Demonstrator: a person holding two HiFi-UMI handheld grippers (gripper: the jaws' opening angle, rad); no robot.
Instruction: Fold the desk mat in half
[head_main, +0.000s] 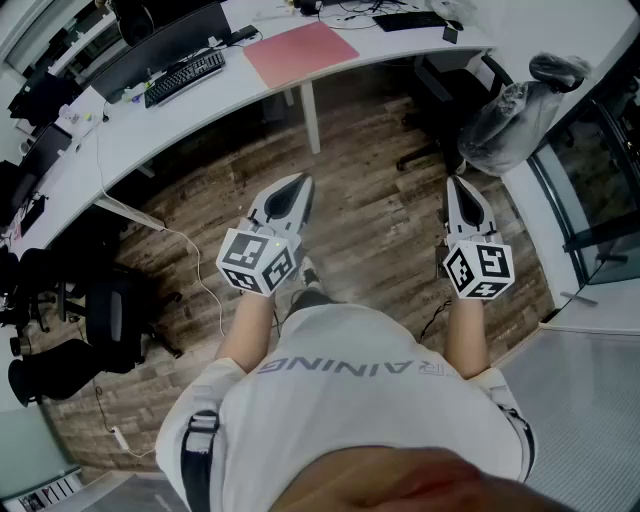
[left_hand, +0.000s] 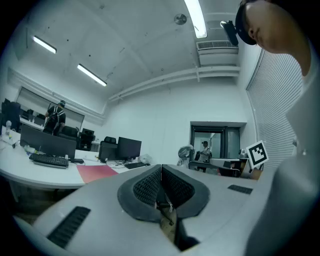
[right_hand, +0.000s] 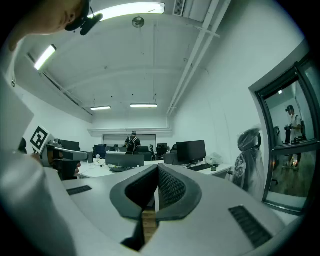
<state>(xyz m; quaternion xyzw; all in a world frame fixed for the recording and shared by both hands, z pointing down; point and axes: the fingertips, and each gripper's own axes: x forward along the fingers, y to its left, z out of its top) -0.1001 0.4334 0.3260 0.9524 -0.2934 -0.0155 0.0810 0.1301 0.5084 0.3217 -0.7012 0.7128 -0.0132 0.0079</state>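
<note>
A keyboard (head_main: 185, 77) lies on the white desk (head_main: 205, 112) — black chair (head_main: 115, 320) beside it.

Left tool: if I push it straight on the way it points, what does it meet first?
Nothing nearby: the closed left tool points across wood-plank floor. First contact is probably the long white desk's front edge, just right of the flat pinkish-red desk mat; depth is uncertain.

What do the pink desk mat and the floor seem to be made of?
The desk mat is probably plastic or leatherette, matte: it lies thin, flat and evenly pink. The floor looks like wood or wood-look planks with a dull finish: brown grain and plank seams show.
</note>
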